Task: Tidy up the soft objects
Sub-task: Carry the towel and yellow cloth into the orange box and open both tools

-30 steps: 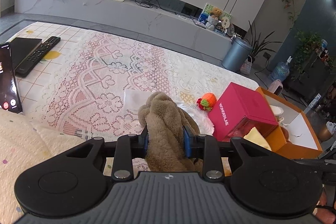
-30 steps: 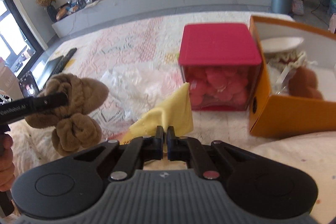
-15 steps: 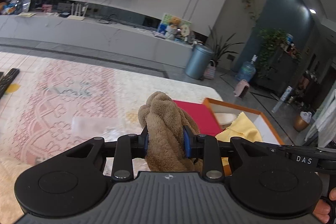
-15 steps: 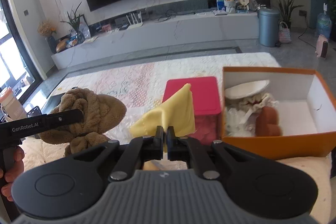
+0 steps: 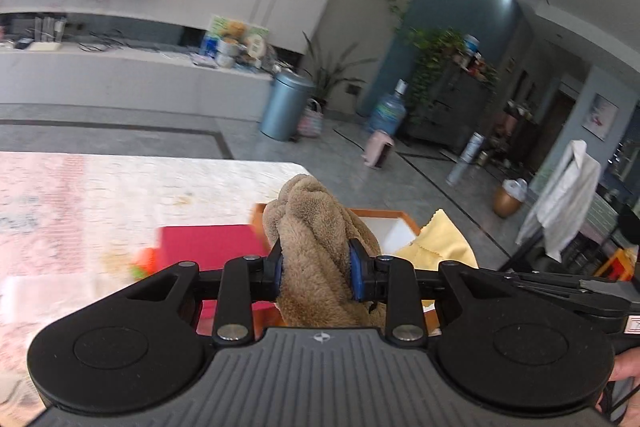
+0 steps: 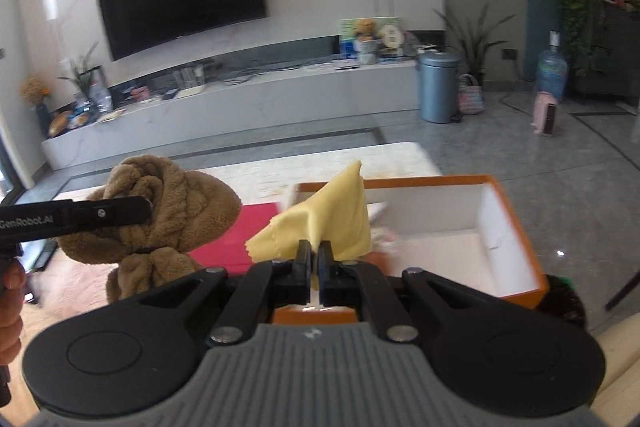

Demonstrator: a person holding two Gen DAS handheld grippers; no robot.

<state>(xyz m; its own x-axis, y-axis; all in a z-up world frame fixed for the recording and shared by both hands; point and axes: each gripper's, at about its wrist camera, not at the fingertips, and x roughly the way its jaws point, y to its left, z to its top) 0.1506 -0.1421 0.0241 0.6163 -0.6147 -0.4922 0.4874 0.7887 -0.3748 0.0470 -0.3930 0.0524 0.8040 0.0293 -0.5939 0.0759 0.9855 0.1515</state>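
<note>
- Our left tool (image 5: pixel 316 269) grips the brown plush towel (image 5: pixel 316 227); right tool (image 6: pixel 315 263) pinches the yellow cloth (image 6: pixel 332 215).
- Both are airborne; the orange box (image 6: pixel 516 227) at one o'clock awaits them.

The brown plush towel (image 5: pixel 316 247) hides most of the orange box (image 5: pixel 394 217) in the left wrist view, and its lower end disappears behind the gripper body. The patterned table cover (image 5: pixel 100 187) and a small orange object (image 5: pixel 145 259) beside the red box lid (image 5: pixel 208 243) are smeared by blur. In the right wrist view, the yellow cloth (image 6: pixel 332 223) screens the pale, blurred items (image 6: pixel 386 241) inside the box.
</note>
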